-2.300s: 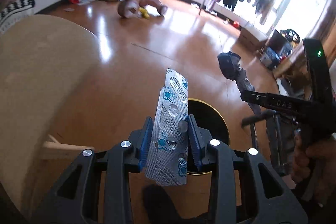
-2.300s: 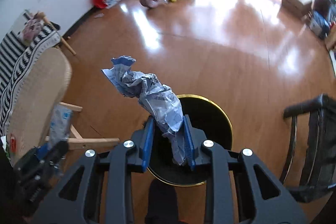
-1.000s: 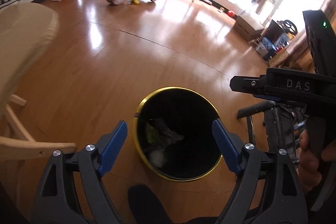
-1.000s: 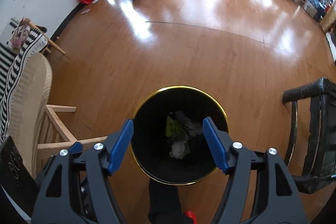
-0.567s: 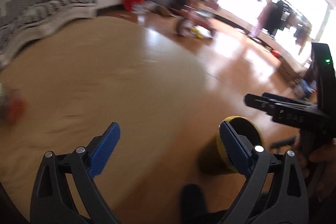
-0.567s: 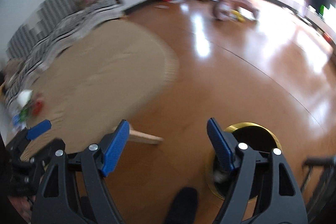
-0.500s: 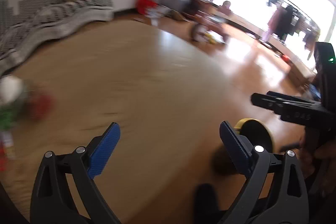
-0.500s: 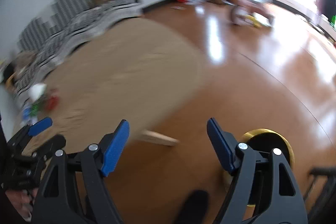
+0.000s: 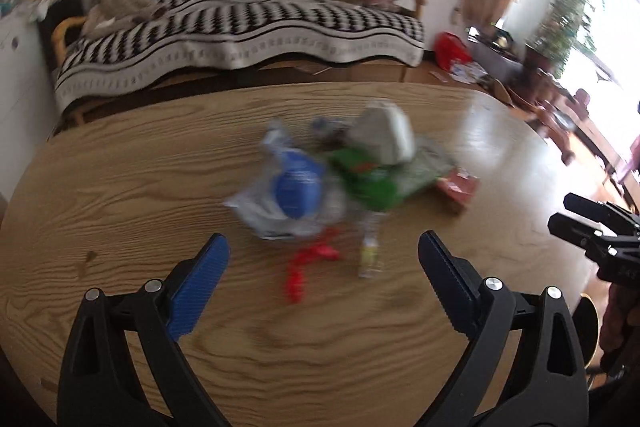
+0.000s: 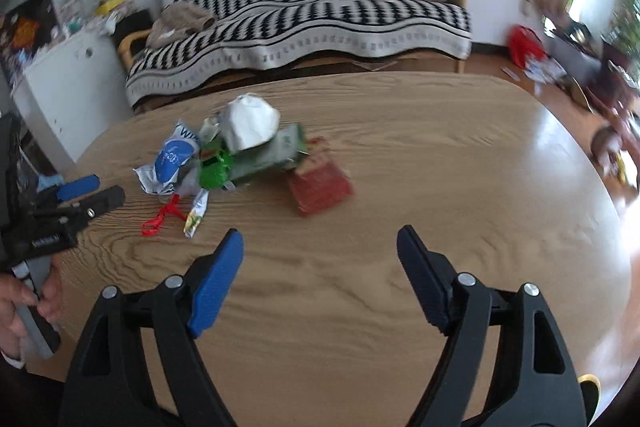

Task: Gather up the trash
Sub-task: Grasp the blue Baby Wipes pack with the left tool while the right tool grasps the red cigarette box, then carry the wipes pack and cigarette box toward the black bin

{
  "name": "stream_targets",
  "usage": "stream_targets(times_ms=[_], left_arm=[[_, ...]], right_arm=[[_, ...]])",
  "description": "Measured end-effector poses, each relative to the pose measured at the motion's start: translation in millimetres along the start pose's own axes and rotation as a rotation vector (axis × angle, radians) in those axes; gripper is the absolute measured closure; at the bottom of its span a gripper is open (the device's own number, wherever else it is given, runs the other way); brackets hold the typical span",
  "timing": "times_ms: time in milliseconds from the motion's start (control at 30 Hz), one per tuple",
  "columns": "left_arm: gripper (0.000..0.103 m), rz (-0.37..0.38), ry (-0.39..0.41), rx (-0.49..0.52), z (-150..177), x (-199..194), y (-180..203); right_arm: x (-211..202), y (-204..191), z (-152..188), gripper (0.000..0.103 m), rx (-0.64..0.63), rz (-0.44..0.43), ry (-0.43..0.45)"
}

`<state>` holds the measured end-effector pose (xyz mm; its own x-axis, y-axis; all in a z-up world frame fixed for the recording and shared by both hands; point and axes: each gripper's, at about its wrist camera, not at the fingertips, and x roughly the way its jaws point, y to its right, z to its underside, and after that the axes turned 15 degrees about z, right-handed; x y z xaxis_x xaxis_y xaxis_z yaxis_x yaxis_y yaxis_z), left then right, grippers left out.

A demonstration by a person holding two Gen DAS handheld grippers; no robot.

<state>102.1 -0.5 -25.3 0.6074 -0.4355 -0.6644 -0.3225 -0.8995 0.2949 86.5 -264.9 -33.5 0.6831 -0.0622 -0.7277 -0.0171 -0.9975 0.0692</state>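
The left gripper hangs over the table with its blue pads spread wide and nothing between them, and the right gripper is likewise spread and empty. The trash lies in one loose heap near the middle of the table, ahead of both grippers and touched by neither. The left view blurs the heap badly, giving only colours: a white lump on top, green beneath, a blue-and-clear wrapper at the near left. The right view is sharper: crumpled white paper sits on a green packet, a grey-green pouch lies flat beside it, and a red box rests just right of the heap. A red ribbon and a small sachet lie apart on the near side. Only the right view shows the person's left hand on its handle; only the left view shows the bin, a sliver with a yellow rim past the table's right edge. A striped sofa stands behind the table
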Motion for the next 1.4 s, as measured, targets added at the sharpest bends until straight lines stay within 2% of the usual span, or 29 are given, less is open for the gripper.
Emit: stream_targets(times_ms=[133,267,433,633,733,767,800,833,867,933,1000,1100,1400], left_arm=[[0.01,0.016,0.003,0.005,-10.0,12.6,-20.1],[0.01,0.012,-0.034,0.028,-15.3,38.2,-25.0],[0.01,-0.037,-0.068,0.051,-15.8,67.2,-38.4],[0.01,-0.053,-0.075,-0.013,-22.1,88.5,-59.0],[0.011,-0.043,-0.073,-0.046,-22.9,96.3,-65.5],[0.011,-0.042,-0.071,-0.046,-22.2,97.2,-65.1],[0.019,-0.038,-0.072,-0.044,-21.8,97.9,-64.2],[0.034,-0.019,-0.076,-0.04,-21.4,98.2,-61.9],[0.035,-0.018,-0.086,-0.037,-21.4,98.7,-60.2],[0.045,-0.034,-0.093,-0.017,-21.6,95.7,-54.1],[0.05,-0.048,-0.095,-0.008,-21.5,90.3,-50.1],[0.051,-0.066,-0.072,-0.009,-22.0,74.0,-47.3],[0.051,-0.039,-0.017,-0.007,-19.1,28.6,-32.7]], right_arm=[[37.8,-31.5,-7.9,0.024,-0.078,0.03,-0.019],[72.4,-35.1,-9.1,0.024,-0.087,0.036,-0.065],[108.5,-38.0,-8.3,0.024,-0.107,0.062,-0.105],[132.2,-38.2,-11.7,0.024,-0.094,0.066,-0.117],[135.7,-36.6,-16.4,0.026,-0.073,0.042,-0.113],[135.3,-37.3,-17.2,0.033,-0.072,0.038,-0.11],[134.8,-37.9,-18.9,0.04,-0.078,0.039,-0.106],[132.2,-39.0,-17.9,0.041,-0.085,0.037,-0.106],[130.7,-39.1,-16.9,0.041,-0.086,0.024,-0.111],[125.4,-37.2,-15.2,0.042,-0.076,0.024,-0.114],[115.8,-33.9,-13.9,0.043,-0.074,0.028,-0.106],[99.0,-23.7,-12.8,0.043,-0.064,0.037,-0.092],[54.8,6.3,8.5,0.043,-0.033,0.053,-0.085]])
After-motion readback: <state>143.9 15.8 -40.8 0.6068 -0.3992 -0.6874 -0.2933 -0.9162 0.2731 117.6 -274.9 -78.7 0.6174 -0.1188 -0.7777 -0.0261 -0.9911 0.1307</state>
